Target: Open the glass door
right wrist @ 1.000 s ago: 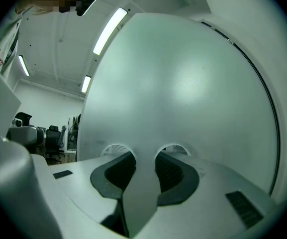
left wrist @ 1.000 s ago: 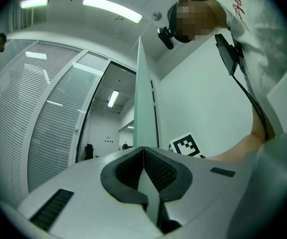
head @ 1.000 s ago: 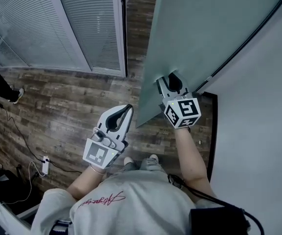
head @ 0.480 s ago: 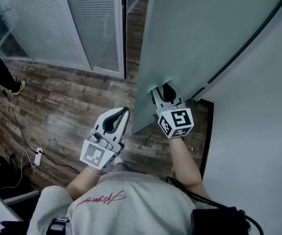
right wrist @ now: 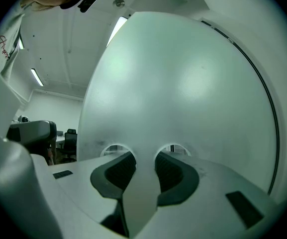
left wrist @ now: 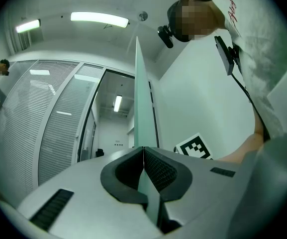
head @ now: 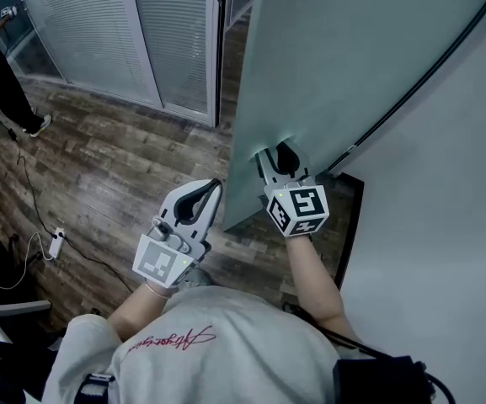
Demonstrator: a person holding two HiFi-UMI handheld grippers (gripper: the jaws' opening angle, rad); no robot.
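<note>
The frosted glass door stands ajar, its free edge toward me. My right gripper is against its face, jaws shut on the narrow strip of glass between two round cut-outs in the door. My left gripper hovers just left of the door's edge, apart from it, shut with nothing in it; its tips meet in line with the door's thin edge. The right gripper's marker cube shows beyond that edge.
A glass partition with blinds and a dark doorway lie ahead on the left. A white wall closes the right side. A person's legs are at the far left, with a power strip and cable on the wooden floor.
Both grippers have shifted left and slightly up in the head view. The door's free edge has swung left with the right gripper still on it.
</note>
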